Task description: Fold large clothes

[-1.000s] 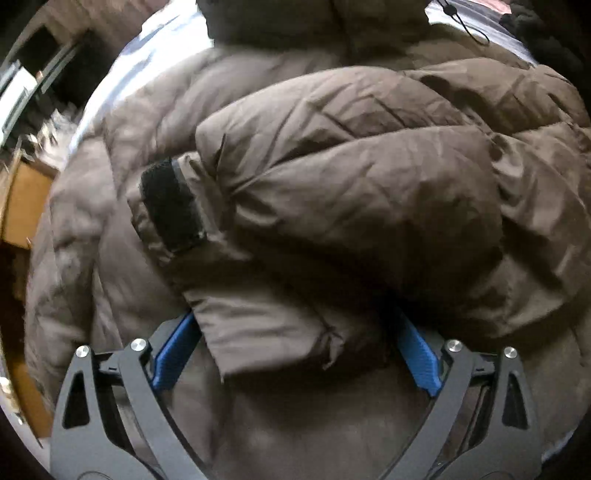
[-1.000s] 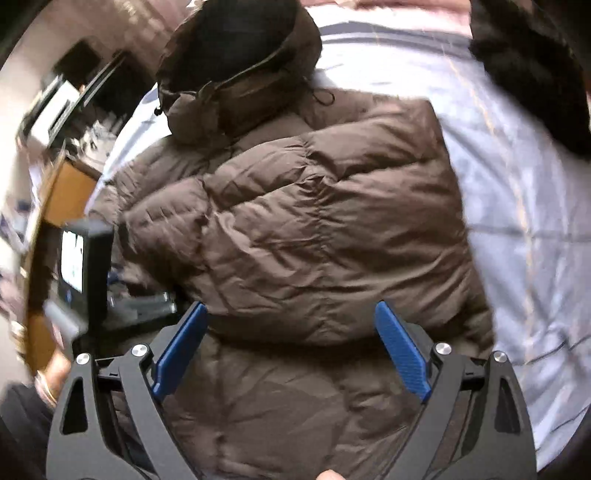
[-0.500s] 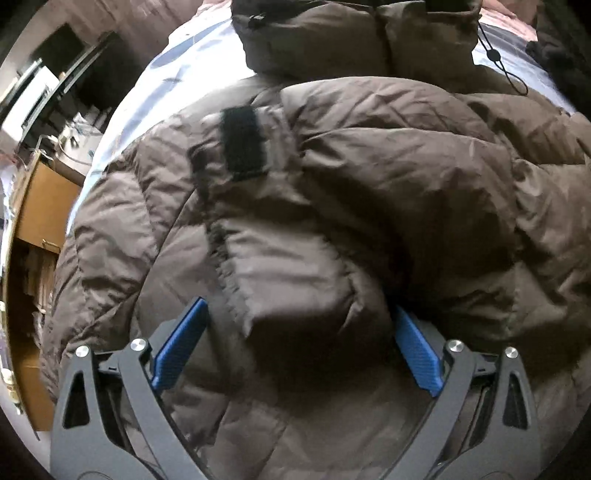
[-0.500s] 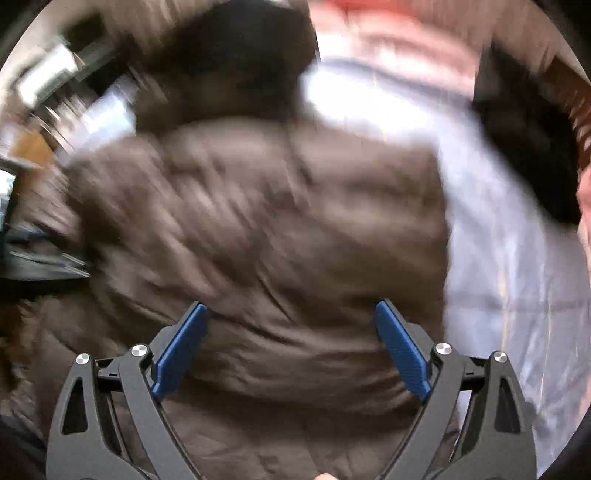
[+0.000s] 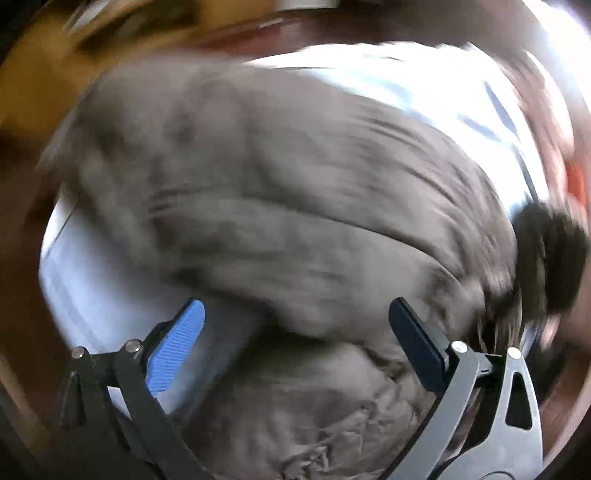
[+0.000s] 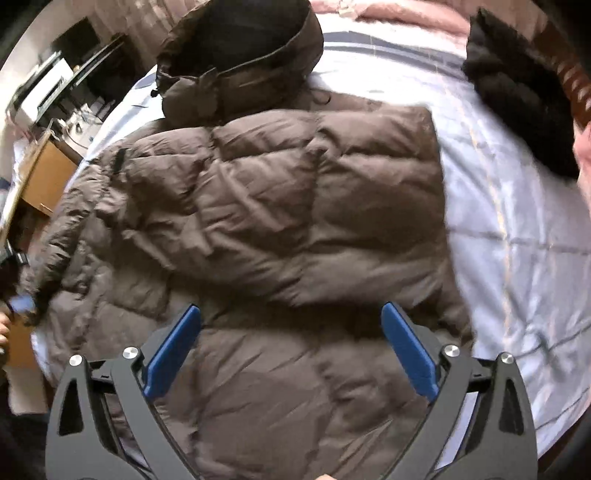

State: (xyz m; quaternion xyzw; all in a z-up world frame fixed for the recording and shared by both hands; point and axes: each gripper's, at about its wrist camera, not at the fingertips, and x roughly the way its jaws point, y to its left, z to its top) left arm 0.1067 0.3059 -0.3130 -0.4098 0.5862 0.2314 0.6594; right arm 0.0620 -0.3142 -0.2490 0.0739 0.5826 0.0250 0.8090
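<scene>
A brown puffer jacket [image 6: 280, 206] lies spread on a pale blue bed sheet [image 6: 509, 229], its dark hood [image 6: 240, 55] at the far end and both sleeves folded over its body. My right gripper [image 6: 291, 325] is open and empty, hovering above the jacket's lower part. The left wrist view is blurred by motion. It shows the jacket [image 5: 288, 206] from its side, with the sheet [image 5: 96, 295] under it. My left gripper [image 5: 295, 321] is open and empty at the jacket's edge.
A dark furry garment [image 6: 517, 96] lies on the bed at the far right. A wooden desk [image 6: 40, 177] with clutter stands left of the bed. A pink blanket [image 6: 406, 14] lies beyond the hood.
My left gripper has let go of the sleeve cuff and swung fast round to the jacket's side. My right gripper has pulled back, and more of the jacket shows.
</scene>
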